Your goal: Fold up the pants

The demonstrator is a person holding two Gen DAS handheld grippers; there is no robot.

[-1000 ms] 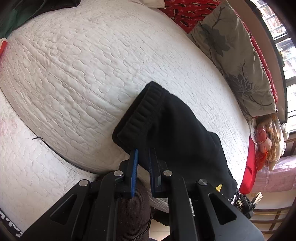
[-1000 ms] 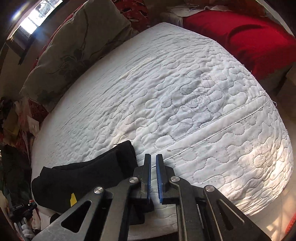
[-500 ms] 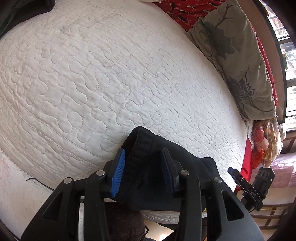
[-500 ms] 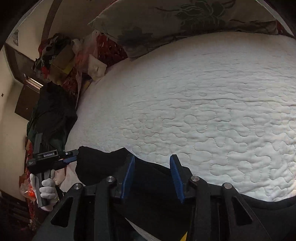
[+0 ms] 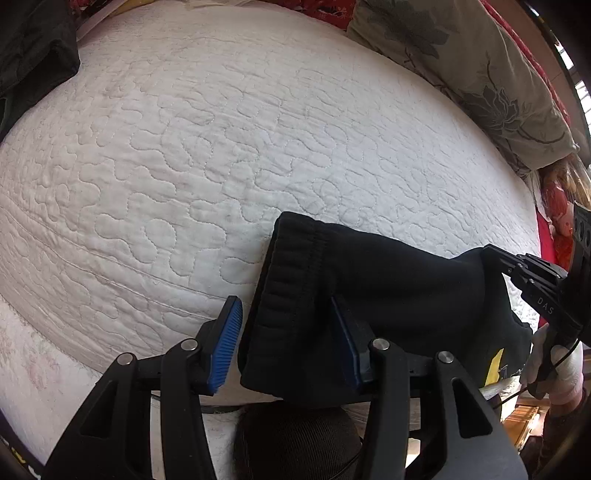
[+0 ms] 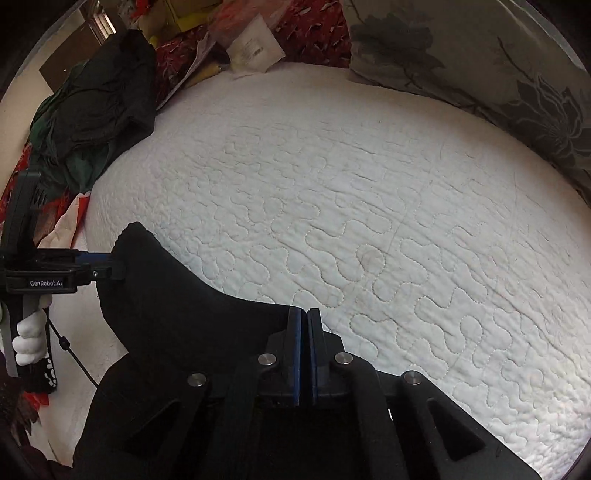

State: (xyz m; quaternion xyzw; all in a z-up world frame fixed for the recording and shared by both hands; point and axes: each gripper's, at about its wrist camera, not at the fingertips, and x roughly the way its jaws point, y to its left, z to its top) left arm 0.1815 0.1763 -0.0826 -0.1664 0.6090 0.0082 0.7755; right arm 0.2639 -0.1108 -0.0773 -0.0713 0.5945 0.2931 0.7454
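The black pants (image 5: 369,295) lie bunched at the near edge of a bed covered by a white quilted bedspread (image 5: 221,147), the ribbed waistband (image 5: 284,295) facing the left wrist camera. The left tool (image 5: 288,343) has just been opening: its blue pads (image 5: 225,347) stand apart on either side of the waistband, with fabric between them but a visible gap at the left pad, so it is released rather than clamping. The right tool (image 6: 304,354) has just closed; its pads sit almost together, and the black fabric runs right up against the left one, so it appears clenched on an edge of the pants, which in the left wrist view reads as the tool (image 5: 517,269) pinching the far end of the garment. A white-gloved hand (image 6: 31,336) holds the left tool's handle in the right wrist view. A grey floral pillow (image 5: 480,74) lies along the far side of the bed, red patterned bedding (image 6: 314,33) lies beyond it, and a heap of dark clothing (image 6: 96,107) rests at the corner.
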